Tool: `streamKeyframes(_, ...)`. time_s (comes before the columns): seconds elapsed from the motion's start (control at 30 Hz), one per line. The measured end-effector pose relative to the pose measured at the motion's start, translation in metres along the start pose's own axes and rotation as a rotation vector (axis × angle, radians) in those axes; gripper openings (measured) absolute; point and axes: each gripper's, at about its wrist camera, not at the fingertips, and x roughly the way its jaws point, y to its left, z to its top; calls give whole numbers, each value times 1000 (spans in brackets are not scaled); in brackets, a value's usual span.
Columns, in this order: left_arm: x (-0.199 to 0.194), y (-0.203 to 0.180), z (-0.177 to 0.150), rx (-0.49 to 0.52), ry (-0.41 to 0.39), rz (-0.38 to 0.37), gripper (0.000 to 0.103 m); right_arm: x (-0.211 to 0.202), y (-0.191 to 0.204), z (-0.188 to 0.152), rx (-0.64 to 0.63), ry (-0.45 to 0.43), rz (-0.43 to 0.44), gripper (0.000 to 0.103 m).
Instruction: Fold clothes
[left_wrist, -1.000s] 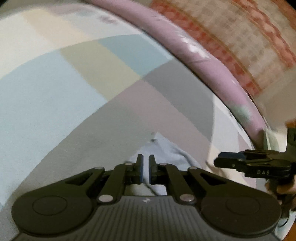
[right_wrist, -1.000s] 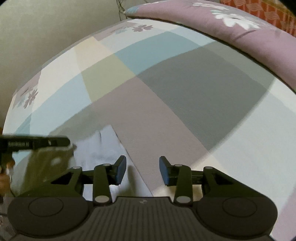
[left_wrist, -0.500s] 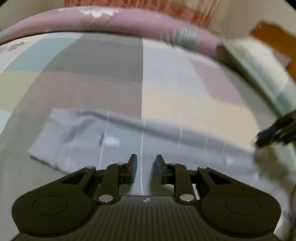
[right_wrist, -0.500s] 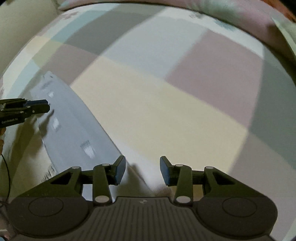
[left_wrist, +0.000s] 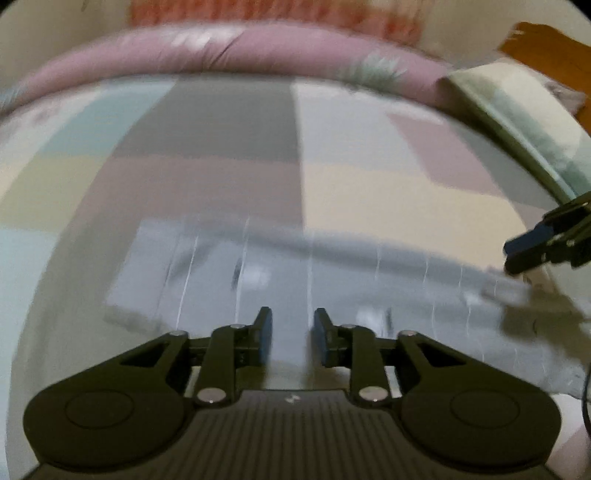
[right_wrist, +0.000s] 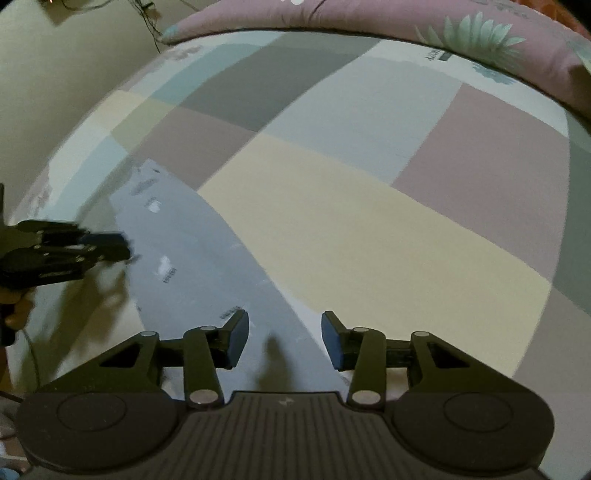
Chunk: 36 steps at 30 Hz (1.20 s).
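A grey garment lies flat across the near part of the checked bedsheet; left gripper and right gripper hover over it, jaws opening, empty; a shallow pinch could snag the sheet or skew the fold.

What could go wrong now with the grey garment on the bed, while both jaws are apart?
1. The grey striped garment lies flat on the patchwork bedsheet; a low pinch may catch the sheet with it.
2. The left gripper and the right gripper have opening jaws with nothing pinched, so nothing holds the cloth and its fold may loosen.
3. The left wrist view is blurred, so the garment's edges are hard to judge.
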Motion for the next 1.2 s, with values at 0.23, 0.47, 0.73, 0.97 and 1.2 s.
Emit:
streamKeyframes(0.23,18,-5,-13,219,25,86,43,1,54,-28,39,-100,-61,65)
streamKeyframes(0.47,-3,6,-16,266,120,108,45,52,126,-80,198,-70,-27,87)
streamKeyframes(0.73,2,-64,12,355,21,-35,44,-3,87,-101,239,-110,-73,86)
streamKeyframes(0.97,17,-139,-30,486,14,-101,45,-43,23,-177,454,-114,-577,86)
streamKeyframes(1.2,-4,-124,-42,449,84,-52,52,-44,54,-216,368,-86,-477,102)
